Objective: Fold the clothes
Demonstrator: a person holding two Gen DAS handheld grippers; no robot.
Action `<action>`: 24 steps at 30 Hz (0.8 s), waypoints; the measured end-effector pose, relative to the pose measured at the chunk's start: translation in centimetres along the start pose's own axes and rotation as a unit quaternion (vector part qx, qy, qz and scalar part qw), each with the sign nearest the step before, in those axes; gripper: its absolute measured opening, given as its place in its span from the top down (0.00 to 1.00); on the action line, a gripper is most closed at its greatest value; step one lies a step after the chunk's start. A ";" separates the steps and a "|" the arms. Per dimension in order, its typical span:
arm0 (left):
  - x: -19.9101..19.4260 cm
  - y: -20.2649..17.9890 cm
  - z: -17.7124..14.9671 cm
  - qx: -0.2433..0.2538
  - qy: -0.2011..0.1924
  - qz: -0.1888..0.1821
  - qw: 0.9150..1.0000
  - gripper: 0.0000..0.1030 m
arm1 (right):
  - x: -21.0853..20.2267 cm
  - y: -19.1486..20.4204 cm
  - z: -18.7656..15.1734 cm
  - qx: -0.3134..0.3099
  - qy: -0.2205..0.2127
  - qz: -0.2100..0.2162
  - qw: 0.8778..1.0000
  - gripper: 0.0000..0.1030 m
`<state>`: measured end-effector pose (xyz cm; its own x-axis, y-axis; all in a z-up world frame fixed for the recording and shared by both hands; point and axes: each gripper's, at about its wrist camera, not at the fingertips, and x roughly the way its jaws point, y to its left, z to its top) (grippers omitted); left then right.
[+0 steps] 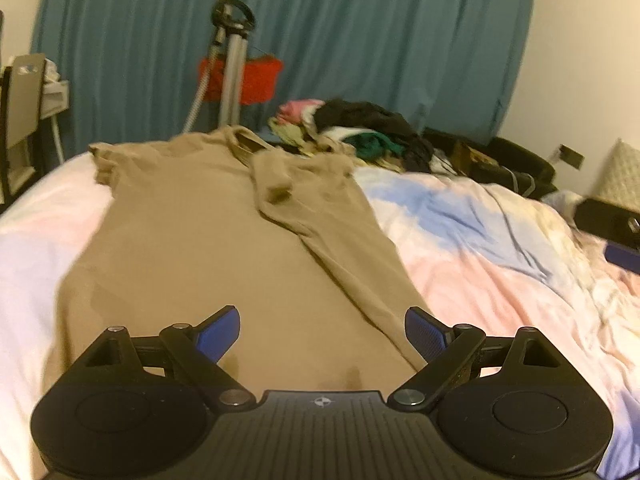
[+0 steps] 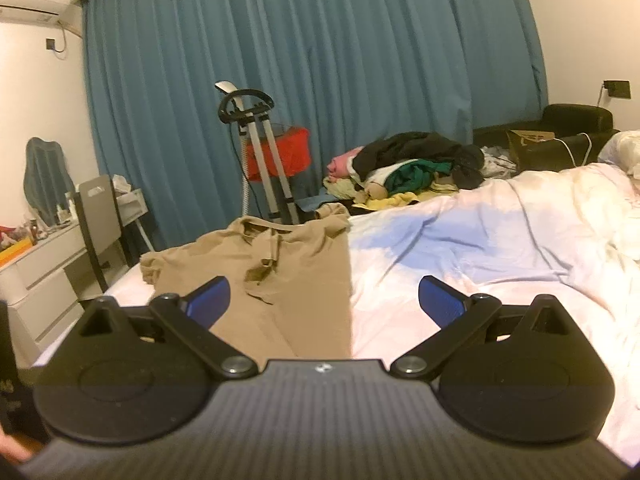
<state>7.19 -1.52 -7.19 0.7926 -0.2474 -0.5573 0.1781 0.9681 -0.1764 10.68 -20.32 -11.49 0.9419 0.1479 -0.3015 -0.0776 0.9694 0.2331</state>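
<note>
my left gripper (image 1: 322,330): fingers apart, holding nothing | my right gripper (image 2: 324,300): fingers apart, holding nothing | tan shirt (image 1: 192,248): flat on bed (image 1: 480,248), right side folded inward | clothes pile (image 2: 416,164): far edge

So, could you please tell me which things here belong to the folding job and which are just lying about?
Job:
tan shirt
pile of unfolded clothes
left gripper
right gripper

Lying about:
garment steamer
red basket
cardboard box
</note>
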 end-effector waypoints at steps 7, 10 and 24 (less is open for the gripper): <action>1.1 -3.3 -1.6 0.017 0.048 -0.057 0.997 0.21 | -1.2 -2.6 1.1 0.014 -0.014 -0.045 0.999 0.01; 1.6 -5.0 -2.0 0.031 0.067 -0.081 0.994 0.29 | -1.6 -4.6 1.5 0.036 -0.018 -0.056 0.998 0.01; 4.4 -12.4 -4.6 0.101 0.115 -0.213 0.965 0.53 | -1.6 -11.6 1.1 0.140 0.004 -0.123 0.982 0.01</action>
<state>5.76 -14.82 -11.15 0.4766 -0.6039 -0.6389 0.5876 0.7594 -0.2795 10.38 -32.01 -12.69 0.9183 -0.0826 -0.3871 0.2466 0.8845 0.3961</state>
